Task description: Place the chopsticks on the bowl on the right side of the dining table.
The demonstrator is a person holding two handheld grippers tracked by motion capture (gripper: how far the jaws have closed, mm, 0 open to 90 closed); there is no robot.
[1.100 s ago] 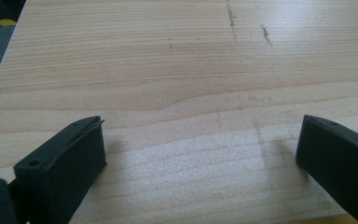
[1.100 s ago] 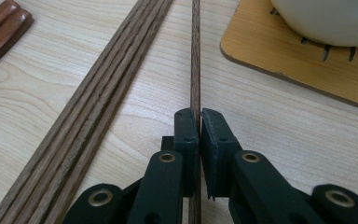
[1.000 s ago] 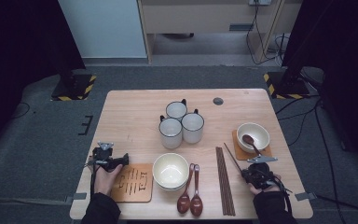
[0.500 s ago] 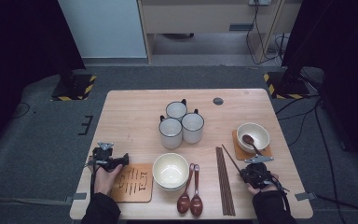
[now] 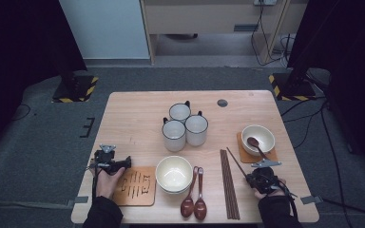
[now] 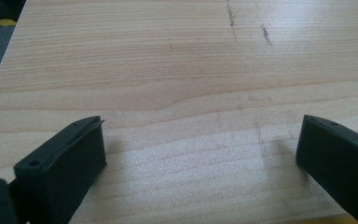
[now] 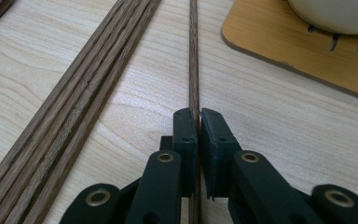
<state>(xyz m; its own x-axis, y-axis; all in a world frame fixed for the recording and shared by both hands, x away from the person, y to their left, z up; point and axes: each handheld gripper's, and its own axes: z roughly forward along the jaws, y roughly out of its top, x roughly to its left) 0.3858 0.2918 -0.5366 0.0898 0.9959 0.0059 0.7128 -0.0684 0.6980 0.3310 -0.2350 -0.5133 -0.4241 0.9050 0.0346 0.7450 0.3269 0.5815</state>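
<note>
Claws differ sharply. The right claw [image 7: 199,122] is pinched nearly closed on a single wooden chopstick [image 7: 194,60], which runs straight between its pads and lies flat on the table [image 7: 270,126]. In the high view that chopstick [image 5: 238,164] slants from the claw toward 11 o'clock, apart from the chopstick bundle [image 5: 229,187] lying just at its 9 o'clock side. The right hand [image 5: 269,186] rests low near the table's front edge, wrist toward 6 o'clock. At 1 o'clock of the right claw [image 5: 253,172] sits a wooden coaster [image 5: 244,153] bearing a white bowl [image 5: 258,138] with a spoon [image 5: 255,144].

The left claw [image 6: 200,149] stands wide, holding nothing, its jaws over bare wood. The left hand [image 5: 108,177] lies near the table's left edge, left claw [image 5: 126,162] aimed toward 3 o'clock, just above a slotted wooden trivet [image 5: 135,186]. Open tabletop stretches at 12 o'clock of the left hand; three mugs [image 5: 184,125] stand well apart at the centre.
</note>
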